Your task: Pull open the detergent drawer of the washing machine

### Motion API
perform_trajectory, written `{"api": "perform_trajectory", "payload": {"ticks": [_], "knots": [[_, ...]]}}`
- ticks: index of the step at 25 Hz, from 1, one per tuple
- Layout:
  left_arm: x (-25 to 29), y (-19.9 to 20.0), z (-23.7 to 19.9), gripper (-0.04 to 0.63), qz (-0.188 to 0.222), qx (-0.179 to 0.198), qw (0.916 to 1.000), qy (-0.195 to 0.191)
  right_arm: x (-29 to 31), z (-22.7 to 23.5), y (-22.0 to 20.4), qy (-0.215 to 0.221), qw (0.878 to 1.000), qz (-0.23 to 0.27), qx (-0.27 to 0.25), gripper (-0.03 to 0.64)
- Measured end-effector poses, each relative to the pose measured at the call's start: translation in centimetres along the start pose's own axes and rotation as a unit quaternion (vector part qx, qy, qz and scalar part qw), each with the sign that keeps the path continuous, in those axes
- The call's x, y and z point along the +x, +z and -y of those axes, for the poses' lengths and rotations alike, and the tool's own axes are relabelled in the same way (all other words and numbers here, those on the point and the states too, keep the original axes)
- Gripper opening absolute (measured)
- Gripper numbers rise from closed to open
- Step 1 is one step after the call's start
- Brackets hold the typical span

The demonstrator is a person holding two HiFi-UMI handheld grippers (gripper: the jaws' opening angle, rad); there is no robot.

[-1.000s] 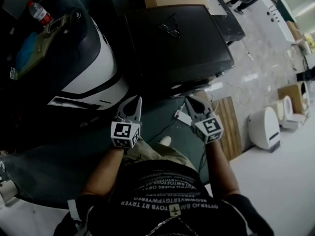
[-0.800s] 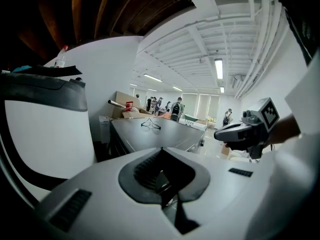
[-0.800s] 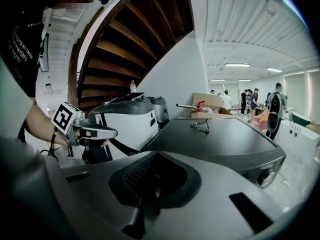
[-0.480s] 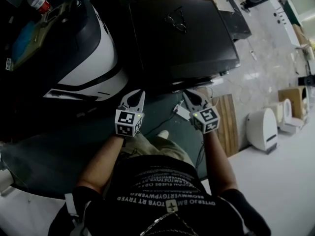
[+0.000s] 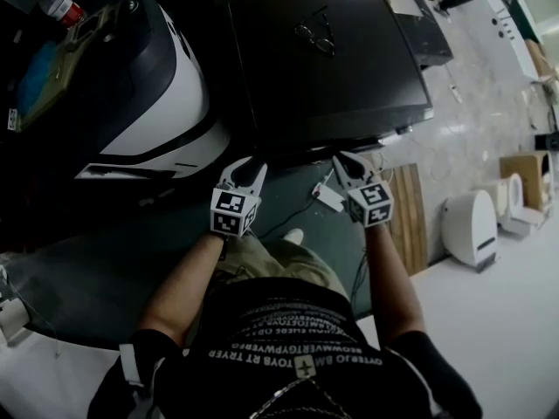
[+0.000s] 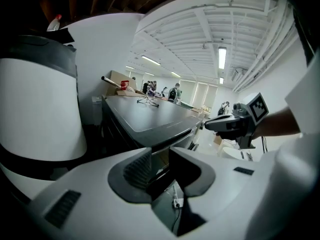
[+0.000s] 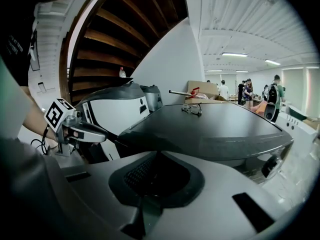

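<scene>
Head view shows the dark washing machine [image 5: 332,85] just ahead of both grippers; I cannot spot its drawer. The left gripper [image 5: 247,166] has empty jaws that have just been opening. The right gripper [image 5: 345,160] has its jaws together. Glasses [image 5: 315,37] lie on top.

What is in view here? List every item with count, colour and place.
washing machine: one, black, centre, ahead of both grippers
glasses: one pair, dark, on the washing machine's top
rounded machine: one, white and black, left of the washing machine
bottle: one, clear with red, top left by the rounded machine
slatted board: one, brown, on the floor at right
left gripper: one, white, jaws apart, just been opening, nothing between them
right gripper: one, white, jaws shut, empty
</scene>
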State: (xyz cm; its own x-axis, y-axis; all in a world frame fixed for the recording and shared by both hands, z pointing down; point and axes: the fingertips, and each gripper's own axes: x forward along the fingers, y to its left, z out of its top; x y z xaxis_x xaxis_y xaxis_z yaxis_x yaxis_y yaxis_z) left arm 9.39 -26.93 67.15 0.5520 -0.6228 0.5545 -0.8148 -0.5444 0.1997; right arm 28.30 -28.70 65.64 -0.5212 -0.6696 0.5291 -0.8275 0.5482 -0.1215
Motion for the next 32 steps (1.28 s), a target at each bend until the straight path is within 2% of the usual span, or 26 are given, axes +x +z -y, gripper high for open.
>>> {"api": "perform_trajectory", "payload": {"ticks": [2,5,8,13,26,32], "knots": [[0.6,-0.4,-0.2,0.097,-0.008,0.001,1.0000,-0.001,0.6,0.5,-0.1,-0.002,1.000,-0.004,0.003,-0.002],[1.2,-0.8,-0.3,0.101,-0.015,0.004,0.9999,-0.003,1.7,0.6,-0.8,0.015,1.000,-0.020,0.007,0.102],[1.9,-1.2,-0.5,0.104,-0.022,0.008,0.9997,-0.004,2.6,0.6,-1.6,0.024,0.999,-0.038,-0.006,0.123],[2.9,-1.9,-1.2,0.115,-0.039,0.009,0.9992,-0.004,3.7,1.3,-2.1,0.017,0.999,-0.050,-0.012,0.130],[3.6,-2.4,-0.9,0.124,-0.050,0.025,0.9984,-0.007,5.7,1.3,-3.8,0.018,0.997,-0.081,-0.006,0.132],[3.8,-2.2,-1.3,0.120,-0.048,0.011,0.9988,0.009,5.9,1.2,-3.9,0.022,0.997,-0.078,0.002,0.132]]}}
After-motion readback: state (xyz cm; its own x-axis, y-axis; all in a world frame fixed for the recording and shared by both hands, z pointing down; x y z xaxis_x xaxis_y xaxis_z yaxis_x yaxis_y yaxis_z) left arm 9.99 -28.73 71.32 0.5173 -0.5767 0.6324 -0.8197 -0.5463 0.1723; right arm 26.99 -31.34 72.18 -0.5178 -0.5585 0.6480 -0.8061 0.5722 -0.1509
